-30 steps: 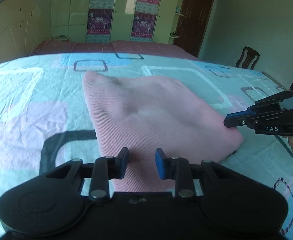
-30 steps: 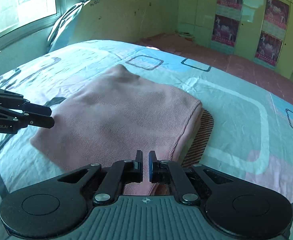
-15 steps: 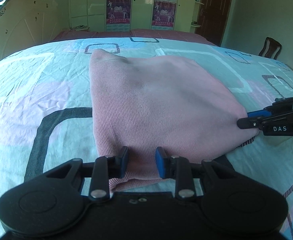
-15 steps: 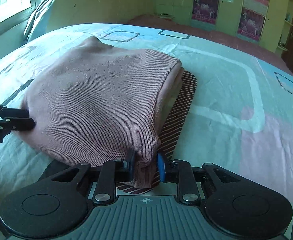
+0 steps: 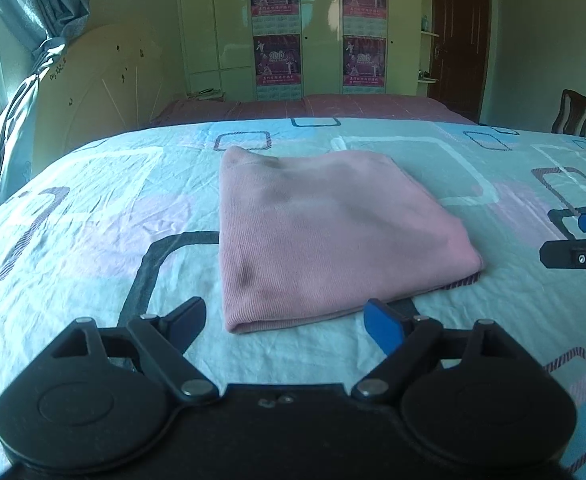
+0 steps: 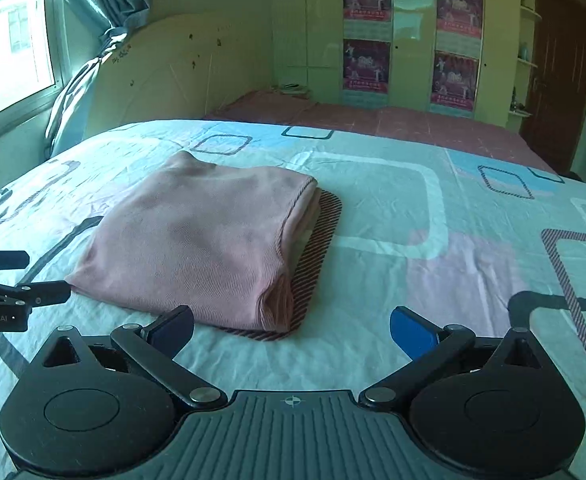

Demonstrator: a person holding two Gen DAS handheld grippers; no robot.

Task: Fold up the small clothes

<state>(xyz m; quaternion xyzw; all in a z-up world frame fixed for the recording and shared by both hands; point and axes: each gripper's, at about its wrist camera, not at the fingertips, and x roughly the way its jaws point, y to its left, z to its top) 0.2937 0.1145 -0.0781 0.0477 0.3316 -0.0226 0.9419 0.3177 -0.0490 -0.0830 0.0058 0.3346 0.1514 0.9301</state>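
A pink knit garment [image 5: 325, 232] lies folded into a flat square on the bed; in the right wrist view the same pink garment [image 6: 197, 248] shows its open side edge to the right. My left gripper [image 5: 289, 318] sits just short of the fold's near edge, its jaws opening wide with nothing pressed between them. My right gripper [image 6: 293, 328] is drawn back from the near right corner, jaws also opening, nothing in them. Each gripper shows at the edge of the other's view: the right gripper [image 5: 573, 236], the left gripper [image 6: 21, 276].
The bed sheet [image 5: 93, 220] is pale blue with pink patches and dark rounded squares. A headboard [image 6: 165, 72] and curtain [image 6: 105, 20] stand at the left, wardrobes with posters [image 5: 277, 28] behind, a chair [image 5: 573, 112] and a door [image 6: 557, 64] at the right.
Both grippers let go of the pink garment's near edge, spread their jaws wide and pulled back and up from it. The garment now lies flat on the sheet.
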